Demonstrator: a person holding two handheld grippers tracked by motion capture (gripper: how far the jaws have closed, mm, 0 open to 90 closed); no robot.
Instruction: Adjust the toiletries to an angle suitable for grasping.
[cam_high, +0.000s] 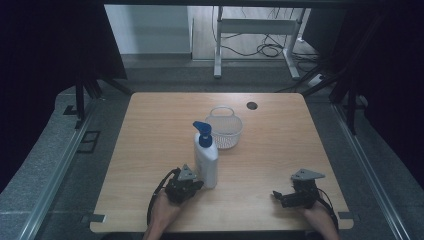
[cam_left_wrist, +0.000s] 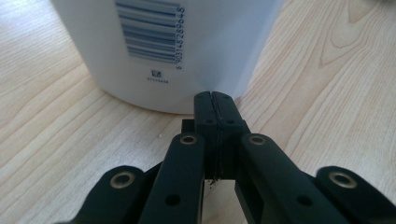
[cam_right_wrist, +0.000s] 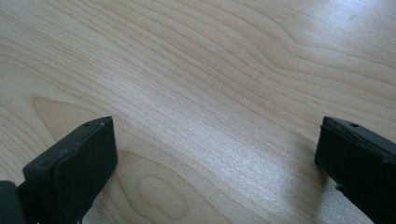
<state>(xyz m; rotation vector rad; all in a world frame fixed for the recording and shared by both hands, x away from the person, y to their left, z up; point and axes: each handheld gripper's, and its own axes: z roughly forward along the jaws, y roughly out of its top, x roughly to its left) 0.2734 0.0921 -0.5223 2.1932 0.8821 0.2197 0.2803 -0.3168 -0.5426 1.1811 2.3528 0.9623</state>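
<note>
A white pump bottle (cam_high: 206, 160) with a blue pump head stands upright near the middle of the wooden table (cam_high: 150, 130). My left gripper (cam_high: 196, 184) sits just left of the bottle's base, shut with nothing between its jaws. In the left gripper view its closed tips (cam_left_wrist: 214, 97) almost touch the bottle (cam_left_wrist: 187, 46), whose barcode label faces me. My right gripper (cam_high: 276, 195) rests low at the front right, open, pointing left. In the right gripper view the open gripper (cam_right_wrist: 215, 140) frames bare wood.
A small clear mesh basket (cam_high: 223, 127) stands just behind the bottle. A round cable hole (cam_high: 252, 105) lies near the table's far edge. Beyond the table are a white desk frame (cam_high: 255, 35) and loose cables on the floor.
</note>
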